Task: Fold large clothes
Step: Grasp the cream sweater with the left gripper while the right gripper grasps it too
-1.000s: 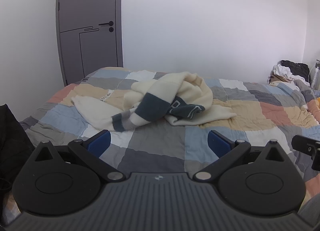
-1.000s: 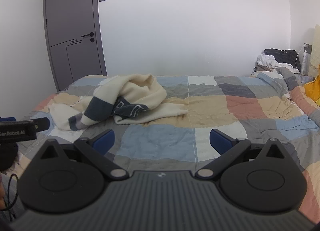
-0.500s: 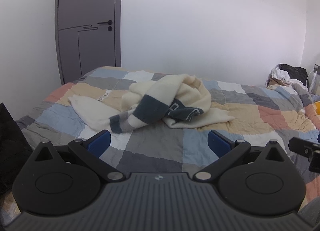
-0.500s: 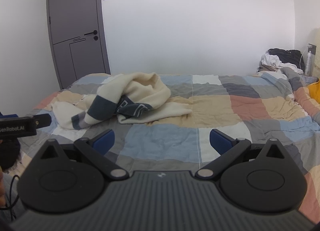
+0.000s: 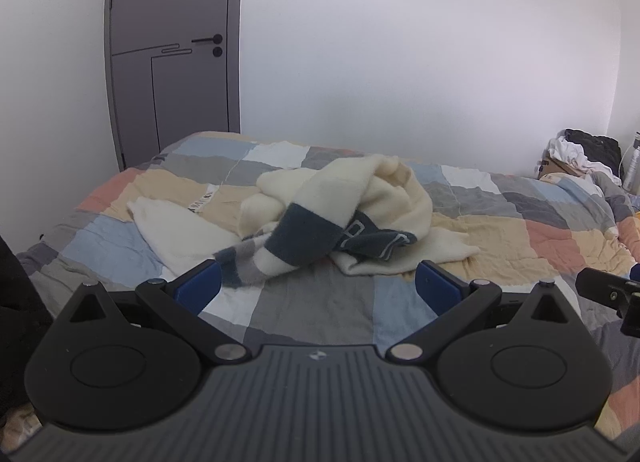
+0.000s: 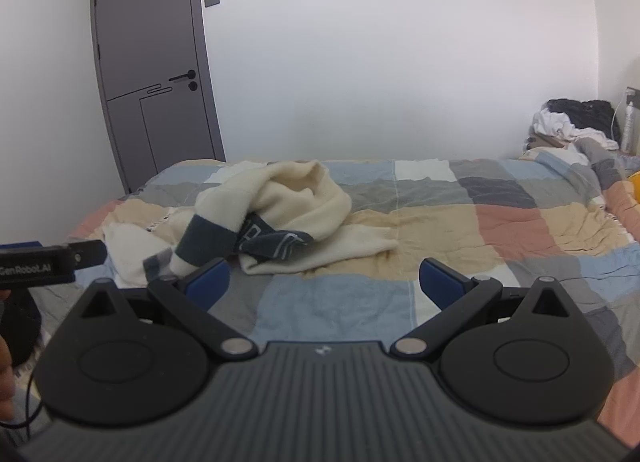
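A cream sweater [image 5: 360, 202] with dark blue and grey bands lies crumpled on a patchwork quilt [image 5: 500, 230] covering the bed. It also shows in the right wrist view [image 6: 296, 206], left of centre. My left gripper [image 5: 318, 288] is open and empty, held short of the sweater's banded sleeve. My right gripper [image 6: 324, 282] is open and empty, near the bed's front edge, right of the sweater. Each gripper's body shows at the edge of the other's view.
A grey door [image 5: 172, 50] stands at the far left beyond the bed. A heap of dark and white clothes [image 6: 572, 122] and a bottle [image 6: 629, 126] sit at the bed's far right. White walls stand behind the bed.
Both grippers have moved slightly forward toward the bed and the sweater appears a little nearer. The jaws stay open and the sweater has not moved.
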Tool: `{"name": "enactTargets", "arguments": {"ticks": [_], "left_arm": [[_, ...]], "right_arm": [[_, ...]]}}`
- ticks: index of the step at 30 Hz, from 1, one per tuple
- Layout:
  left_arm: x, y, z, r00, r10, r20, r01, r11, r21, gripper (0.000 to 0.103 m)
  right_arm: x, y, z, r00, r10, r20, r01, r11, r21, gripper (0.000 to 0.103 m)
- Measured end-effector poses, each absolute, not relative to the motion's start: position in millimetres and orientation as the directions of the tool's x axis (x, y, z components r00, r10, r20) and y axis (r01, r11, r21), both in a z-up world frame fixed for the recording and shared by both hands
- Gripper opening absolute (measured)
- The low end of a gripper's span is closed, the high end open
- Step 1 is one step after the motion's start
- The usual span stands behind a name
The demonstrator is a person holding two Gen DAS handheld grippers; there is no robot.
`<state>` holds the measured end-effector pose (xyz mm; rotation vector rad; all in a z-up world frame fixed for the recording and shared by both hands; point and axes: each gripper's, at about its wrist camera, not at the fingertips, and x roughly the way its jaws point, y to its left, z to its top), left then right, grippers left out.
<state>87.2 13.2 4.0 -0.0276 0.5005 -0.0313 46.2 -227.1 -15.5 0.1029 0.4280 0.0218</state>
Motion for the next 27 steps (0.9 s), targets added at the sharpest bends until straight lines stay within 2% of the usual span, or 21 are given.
{"name": "enactTargets", "arguments": {"ticks": [7,9,13,14,17,23,25,27], "left_arm": [[161.4,23.3,-12.3,0.869,-0.078,-0.489,0.039,0.995,-0.09,0.103],[185.5,22.2,-19.3,0.877,-0.086,-0.473,0.06,0.996,-0.071,0.103],[237.2,18.3,-43.0,0.885,-0.18,-0.429,0.159,0.984,-0.085,0.103],[252.5,15.9,-51.8,0.881,-0.183,-0.435,0.161,0.983,-0.087,0.103],[289.5,14.1,-78.7,0.879,-0.195,-0.435,0.177,0.981,-0.082,0.103],[336.8,15.5,-130.8,0.893,-0.184,-0.411,0.182,0.982,-0.046,0.103],[346.9,18.4,-149.2,0.893,-0.181,-0.412,0.179,0.983,-0.043,0.103],[356.8,18.0,-164.2,0.898,-0.163,-0.408,0.164,0.986,-0.033,0.097]], "right_arm": [[101.4,-241.5,-28.5,0.894,0.101,-0.436,-0.008,0.978,0.209,0.103],[122.8,-245.4,-34.0,0.888,0.111,-0.445,-0.007,0.973,0.23,0.103],[169.9,-251.0,-45.0,0.879,0.136,-0.457,-0.002,0.96,0.281,0.102],[182.9,-252.2,-48.5,0.876,0.145,-0.46,-0.001,0.954,0.299,0.098],[224.0,-252.4,-64.4,0.867,0.162,-0.471,0.016,0.937,0.35,0.096],[298.0,-238.6,-114.8,0.845,0.198,-0.496,0.022,0.915,0.402,0.081],[318.8,-233.4,-136.3,0.828,0.233,-0.51,0.003,0.908,0.419,0.079],[336.7,-231.8,-157.1,0.812,0.26,-0.522,-0.007,0.9,0.436,0.078]]}}
